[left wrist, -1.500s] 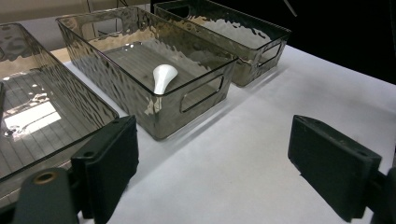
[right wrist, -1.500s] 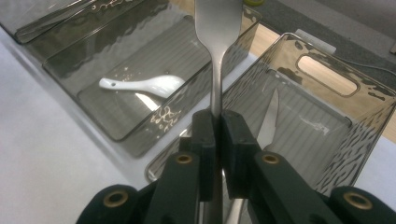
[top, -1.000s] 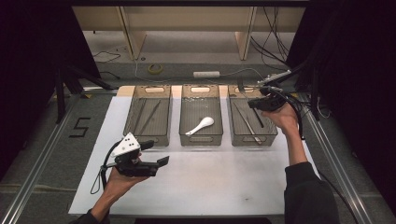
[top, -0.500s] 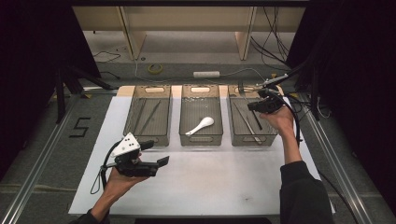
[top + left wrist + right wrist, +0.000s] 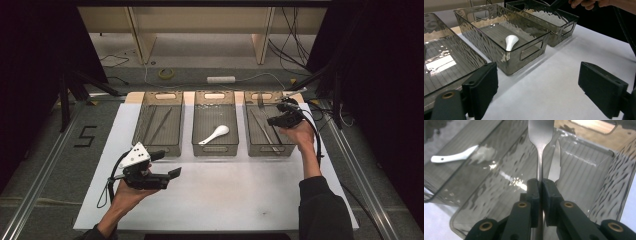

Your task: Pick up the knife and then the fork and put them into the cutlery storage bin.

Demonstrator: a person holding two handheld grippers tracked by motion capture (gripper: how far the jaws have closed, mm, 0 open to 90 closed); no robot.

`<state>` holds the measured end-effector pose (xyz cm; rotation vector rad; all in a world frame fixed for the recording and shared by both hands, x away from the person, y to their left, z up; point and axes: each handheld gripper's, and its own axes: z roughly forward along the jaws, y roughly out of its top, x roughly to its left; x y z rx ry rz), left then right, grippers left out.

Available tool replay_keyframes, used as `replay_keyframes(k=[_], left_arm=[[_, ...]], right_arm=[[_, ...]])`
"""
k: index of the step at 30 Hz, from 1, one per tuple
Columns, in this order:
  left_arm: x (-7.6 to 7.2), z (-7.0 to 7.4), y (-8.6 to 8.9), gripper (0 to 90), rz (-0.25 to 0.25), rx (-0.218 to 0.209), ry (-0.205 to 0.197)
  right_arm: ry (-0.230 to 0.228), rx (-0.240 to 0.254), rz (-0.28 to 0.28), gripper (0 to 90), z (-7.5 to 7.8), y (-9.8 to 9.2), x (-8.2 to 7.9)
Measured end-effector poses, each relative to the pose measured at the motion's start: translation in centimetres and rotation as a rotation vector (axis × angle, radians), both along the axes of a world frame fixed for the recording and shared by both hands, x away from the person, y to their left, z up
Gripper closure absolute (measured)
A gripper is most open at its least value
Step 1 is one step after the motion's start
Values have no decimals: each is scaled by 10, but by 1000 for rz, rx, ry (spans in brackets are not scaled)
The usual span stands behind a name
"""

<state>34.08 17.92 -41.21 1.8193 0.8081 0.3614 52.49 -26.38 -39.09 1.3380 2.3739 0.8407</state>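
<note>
You have a bench (image 5: pixel 45 165) with a big white sheet (image 5: pixel 225 200) spread flat on it. Three see-through grey bins sit on the sheet, side by side in a row at the far end: the left bin (image 5: pixel 161 123), the middle bin (image 5: pixel 215 125) and the right bin (image 5: pixel 267 127). The near part of your sheet is bare. A black number five (image 5: pixel 85 136) is marked on the bench beside the sheet.

Three bins (image 5: pixel 215 150) sit side by side on the surface (image 5: pixel 240 195). A spoon (image 5: pixel 215 135) lies in the middle bin. The right gripper (image 5: pixel 281 119) holds a fork (image 5: pixel 540 142) over the right bin.
</note>
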Motion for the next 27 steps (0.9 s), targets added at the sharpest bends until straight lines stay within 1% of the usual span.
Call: replay_keyframes(k=[11,16,22,27], left_arm=[[0,0,0,158,-1,2,-2],[0,0,0,159,-1,0,-1],[0,0,0,158,0,2,-1],[0,0,0,158,-2,3,-2]], right_arm=[[31,-30,5,850,-14,4,0],[39,-41,11,850,-18,6,0],[48,-52,2,850,-22,7,0],[60,-81,-1,848,-26,9,1]])
